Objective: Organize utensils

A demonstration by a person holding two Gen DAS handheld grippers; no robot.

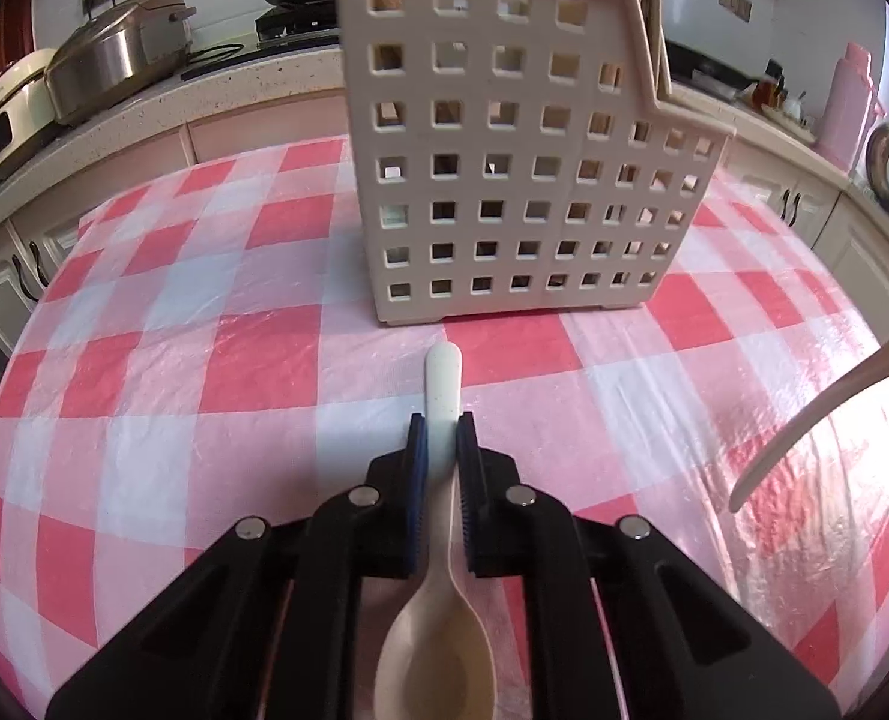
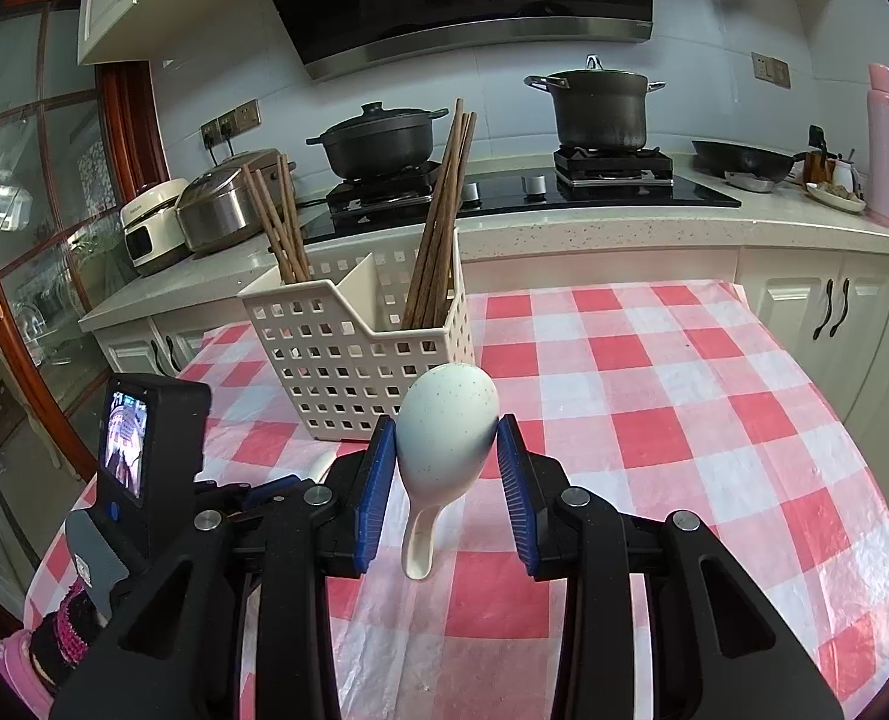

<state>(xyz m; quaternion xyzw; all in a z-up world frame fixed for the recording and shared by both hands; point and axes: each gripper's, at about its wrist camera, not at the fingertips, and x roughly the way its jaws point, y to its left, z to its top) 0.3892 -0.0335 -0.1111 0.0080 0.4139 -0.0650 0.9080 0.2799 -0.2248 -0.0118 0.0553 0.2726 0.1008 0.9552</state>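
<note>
**Two spoons, one caddy, chopsticks already sorted**

A cream spoon (image 1: 442, 516) lies flat on the checked counter (image 1: 144, 360), bowl up, its handle pointing toward the utensil caddy (image 1: 504, 162) and stopping just short of it. The caddy is beige plastic with square perforations, upright, one end of its rim stepped lower. Brown chopsticks (image 2: 438, 228) stand tilted in two of its compartments. A second spoon (image 2: 444, 426), pale blue-white and speckled, is held above the counter, its bowl's back showing and its handle hanging down.
</note>
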